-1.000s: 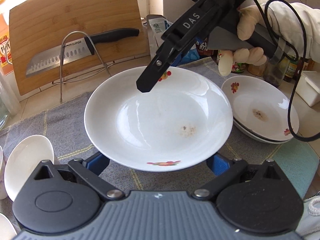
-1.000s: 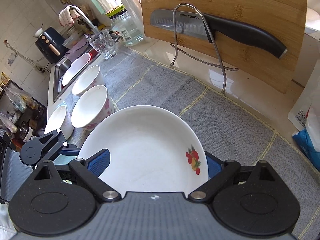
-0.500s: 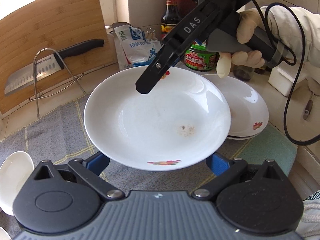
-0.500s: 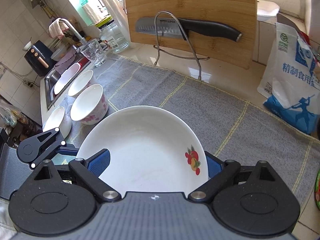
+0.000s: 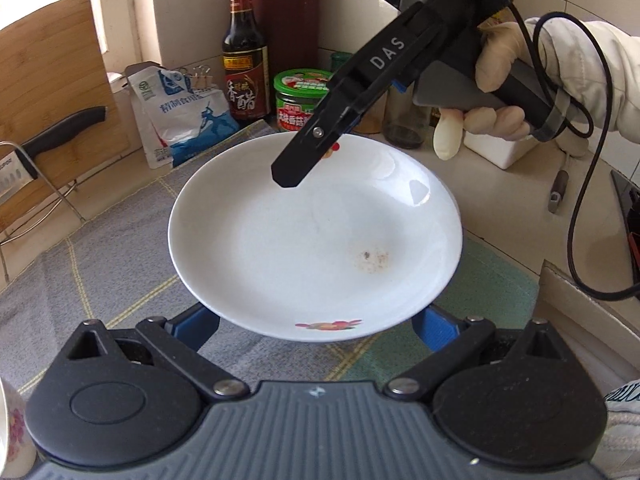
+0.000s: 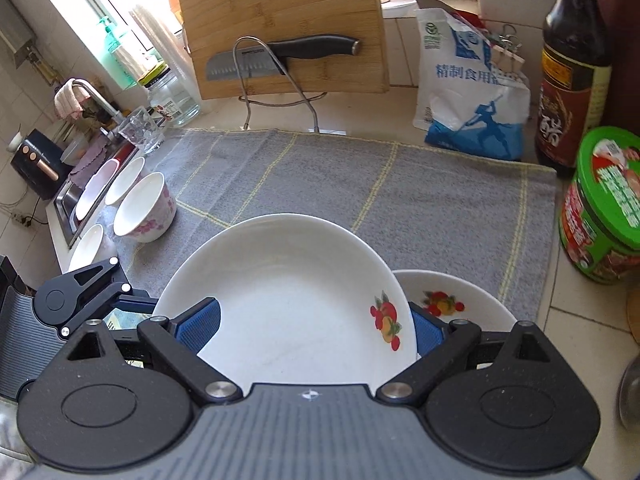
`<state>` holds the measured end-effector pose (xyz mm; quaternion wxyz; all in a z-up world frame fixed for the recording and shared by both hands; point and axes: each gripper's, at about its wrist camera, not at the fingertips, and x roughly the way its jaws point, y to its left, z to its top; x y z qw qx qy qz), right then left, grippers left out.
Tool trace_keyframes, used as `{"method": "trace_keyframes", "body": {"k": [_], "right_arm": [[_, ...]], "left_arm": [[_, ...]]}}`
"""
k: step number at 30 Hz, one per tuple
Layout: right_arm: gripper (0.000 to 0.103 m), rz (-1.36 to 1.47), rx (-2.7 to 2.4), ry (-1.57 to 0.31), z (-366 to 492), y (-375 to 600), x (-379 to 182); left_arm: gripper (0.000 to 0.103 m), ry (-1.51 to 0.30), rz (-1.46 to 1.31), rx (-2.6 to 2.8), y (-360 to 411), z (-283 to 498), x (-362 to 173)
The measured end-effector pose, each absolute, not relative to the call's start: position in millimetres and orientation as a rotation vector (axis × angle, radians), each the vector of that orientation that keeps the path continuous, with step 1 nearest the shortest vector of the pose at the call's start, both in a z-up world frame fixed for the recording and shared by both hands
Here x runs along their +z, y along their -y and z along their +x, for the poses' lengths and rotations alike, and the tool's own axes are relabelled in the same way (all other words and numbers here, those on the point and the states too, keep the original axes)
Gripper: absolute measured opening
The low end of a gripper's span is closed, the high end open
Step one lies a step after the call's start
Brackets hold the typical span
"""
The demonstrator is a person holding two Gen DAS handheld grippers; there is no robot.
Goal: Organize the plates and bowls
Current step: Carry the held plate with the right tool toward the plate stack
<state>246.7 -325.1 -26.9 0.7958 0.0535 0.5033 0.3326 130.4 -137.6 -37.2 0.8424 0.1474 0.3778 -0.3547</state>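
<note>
A white plate with fruit decals [image 5: 316, 236] is held in the air between both grippers. My left gripper [image 5: 316, 326] grips its near rim, blue pads on either side. My right gripper [image 6: 316, 332] grips the opposite rim; it shows in the left wrist view as a black arm [image 5: 344, 112] reaching over the plate's far edge. In the right wrist view the held plate [image 6: 288, 300] overlaps a second fruit-decal plate [image 6: 460, 308] lying below at the right. Several white bowls [image 6: 144, 208] stand at the left of the grey mat [image 6: 360, 184].
A bamboo cutting board [image 6: 280, 28] with a knife [image 6: 288, 56] on a wire rack stands at the back. A salt bag [image 6: 468, 92], vinegar bottle [image 6: 572, 76] and green jar [image 6: 604, 208] line the right. A sink [image 6: 72, 196] lies at the far left.
Both grippers have carried the plate to the right, over the stacked plate. The cutting board and bowls have slid left in both views.
</note>
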Motion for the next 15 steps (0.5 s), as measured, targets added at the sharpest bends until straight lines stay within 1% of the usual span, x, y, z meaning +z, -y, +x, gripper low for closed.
{"method": "trace_keyframes", "body": {"k": [15], "right_arm": [[0.099,0.195,0.643,-1.095,231,359,-47]], "left_arm": [[0.101,-0.822,0.357,-0.810,161,133,-41]]}}
